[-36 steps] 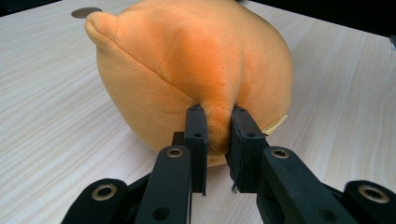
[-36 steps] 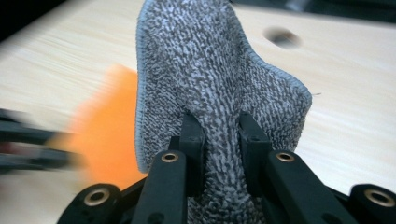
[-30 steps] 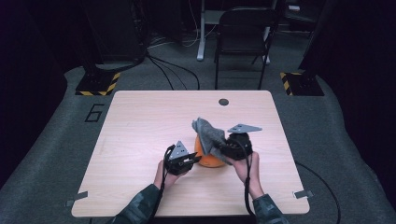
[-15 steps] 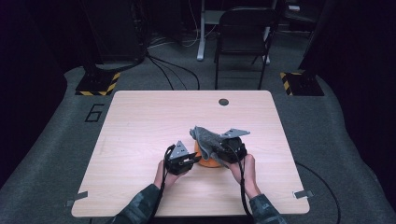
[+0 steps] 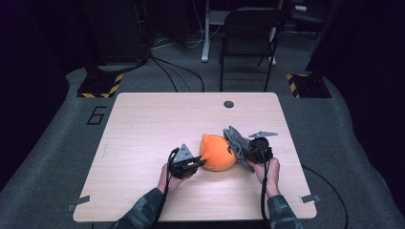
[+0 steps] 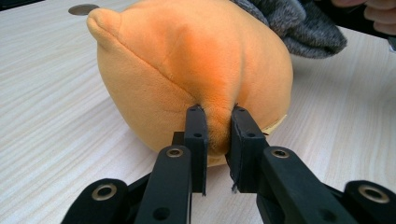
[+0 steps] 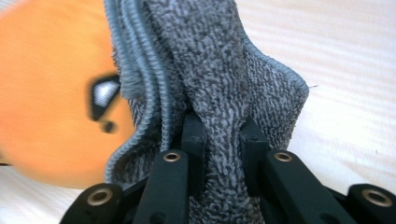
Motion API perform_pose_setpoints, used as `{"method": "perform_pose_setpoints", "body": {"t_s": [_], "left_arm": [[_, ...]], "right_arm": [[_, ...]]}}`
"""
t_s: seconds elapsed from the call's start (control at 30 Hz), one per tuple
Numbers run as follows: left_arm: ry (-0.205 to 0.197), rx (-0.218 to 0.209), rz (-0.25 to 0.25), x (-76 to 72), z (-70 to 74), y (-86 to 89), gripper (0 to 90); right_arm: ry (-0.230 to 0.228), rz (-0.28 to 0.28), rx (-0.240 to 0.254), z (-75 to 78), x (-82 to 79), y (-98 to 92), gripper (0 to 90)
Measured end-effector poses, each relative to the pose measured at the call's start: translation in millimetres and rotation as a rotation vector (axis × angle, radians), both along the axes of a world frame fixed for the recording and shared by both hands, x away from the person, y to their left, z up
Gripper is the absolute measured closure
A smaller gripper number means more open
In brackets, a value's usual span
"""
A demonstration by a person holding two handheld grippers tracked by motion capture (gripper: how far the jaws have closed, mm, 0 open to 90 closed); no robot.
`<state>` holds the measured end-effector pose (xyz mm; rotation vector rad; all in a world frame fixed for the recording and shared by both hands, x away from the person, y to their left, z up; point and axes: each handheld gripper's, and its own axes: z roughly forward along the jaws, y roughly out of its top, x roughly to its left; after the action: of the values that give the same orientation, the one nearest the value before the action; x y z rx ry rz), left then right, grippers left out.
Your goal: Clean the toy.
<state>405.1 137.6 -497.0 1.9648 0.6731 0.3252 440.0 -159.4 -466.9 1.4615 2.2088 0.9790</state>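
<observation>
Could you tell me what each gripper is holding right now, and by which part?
The left gripper pinches a fold of the orange plush toy's lower side. The right gripper clamps a bunched fold of the grey knitted cloth.

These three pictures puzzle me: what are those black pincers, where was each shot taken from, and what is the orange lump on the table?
No robot here: a person sits at a wooden table and holds a hand-operated gripper in each hand, each with two black jaws and its own small camera. The wide picture comes from a fixed camera above, looking down on the table. There you see the left gripper and the right gripper. The two close-ups look along each gripper's jaws. The orange lump is a soft plush toy lying on the table; the left gripper's view shows its jaws pinching a fold of the plush. The right gripper's view shows its jaws clamped on a grey knitted cloth, which rests against the toy. A small dark round disc sits in the tabletop near the far edge.
</observation>
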Motion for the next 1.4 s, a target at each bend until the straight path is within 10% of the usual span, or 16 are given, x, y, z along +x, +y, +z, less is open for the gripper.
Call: {"method": "perform_pose_setpoints", "body": {"t_s": [0.43, 0.63, 0.77, 1.07, 1.4], "left_arm": [[0.001, -0.003, 0.005, 1.0, -0.1, 1.2, 78.8], [0.006, -0.012, 0.009, 1.9, -0.2, 2.2, 78.5], [0.002, -0.006, 0.006, 1.5, 0.2, 1.5, 78.5], [-0.022, -0.011, -0.026, 3.4, -1.3, 3.0, 74.8], [-0.173, 0.098, -0.045, 5.1, -3.6, 11.7, 25.7]], "right_arm": [[0.119, -0.028, -0.103, -29.6, 10.5, -0.3, 77.9], [0.004, -0.06, -0.039, 10.0, -1.1, -16.1, 78.3], [-0.138, 0.027, -0.014, 54.3, -25.3, 6.9, 78.3], [-0.08, 0.108, -0.119, 21.3, -18.9, 50.8, 78.9], [-0.078, 0.106, -0.107, 17.8, -12.1, 44.7, 78.9]]}}
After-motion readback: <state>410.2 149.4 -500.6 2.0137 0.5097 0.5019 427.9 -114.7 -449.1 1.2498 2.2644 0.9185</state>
